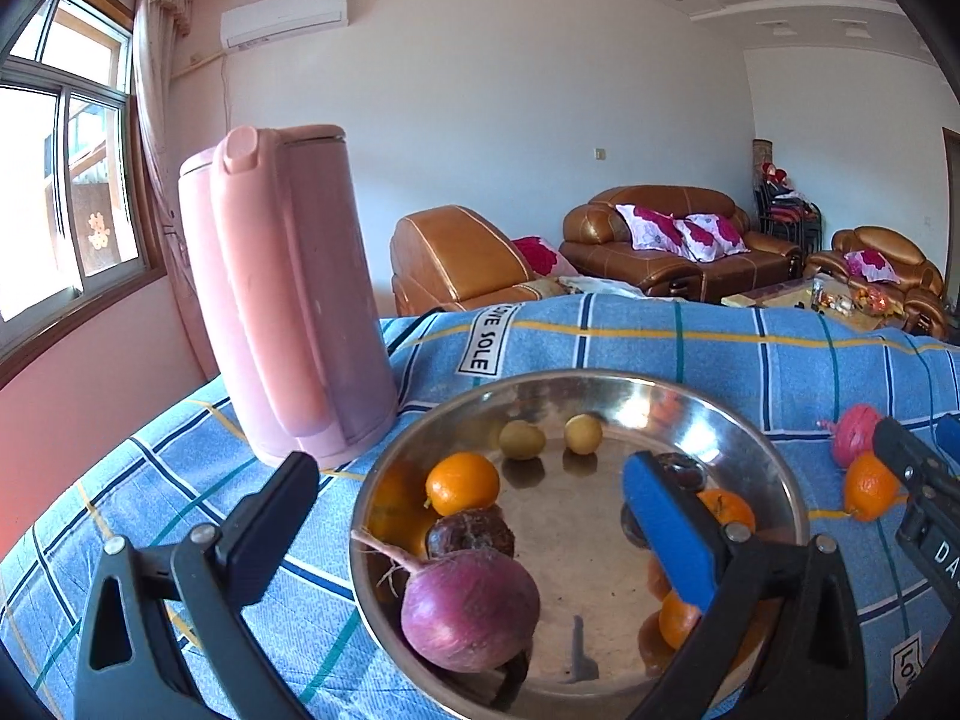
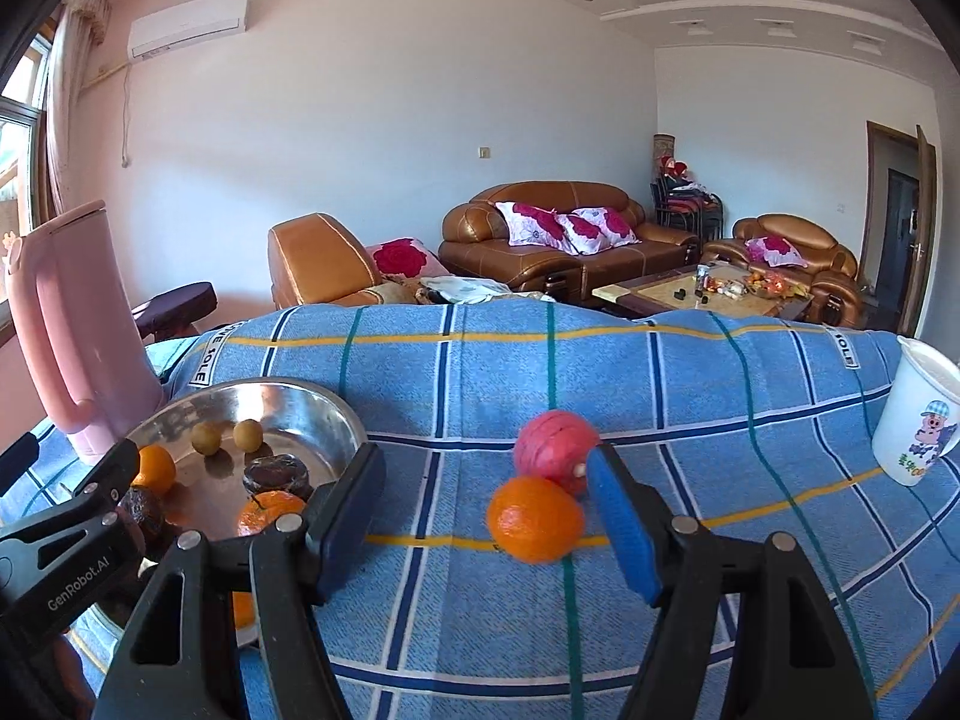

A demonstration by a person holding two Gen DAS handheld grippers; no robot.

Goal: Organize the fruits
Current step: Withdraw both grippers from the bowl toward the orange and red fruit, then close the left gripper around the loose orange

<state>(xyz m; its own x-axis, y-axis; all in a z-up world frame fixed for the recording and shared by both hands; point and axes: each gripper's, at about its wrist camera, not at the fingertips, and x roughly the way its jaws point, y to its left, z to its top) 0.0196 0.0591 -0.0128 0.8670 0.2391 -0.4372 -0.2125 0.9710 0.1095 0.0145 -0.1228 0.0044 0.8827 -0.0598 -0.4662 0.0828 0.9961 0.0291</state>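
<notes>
A steel bowl [image 1: 774, 468] on the blue checked cloth holds a purple radish [image 1: 471, 606], oranges [image 1: 462, 483], two small yellow-green fruits [image 1: 522, 439] and dark round fruits [image 1: 471, 534]. My left gripper [image 1: 474, 516] is open, its jaws standing over the bowl's near side, empty. In the right wrist view an orange [image 2: 534, 519] and a pink round fruit [image 2: 555, 450] lie on the cloth right of the bowl [image 2: 336, 420]. My right gripper [image 2: 486, 510] is open with the orange between its jaws, not touching it.
A tall pink kettle [image 1: 288, 300] stands left of the bowl. A white cartoon cup [image 2: 918, 420] stands at the table's right edge. Brown sofas [image 2: 552, 240] and a coffee table [image 2: 702, 294] are beyond the table.
</notes>
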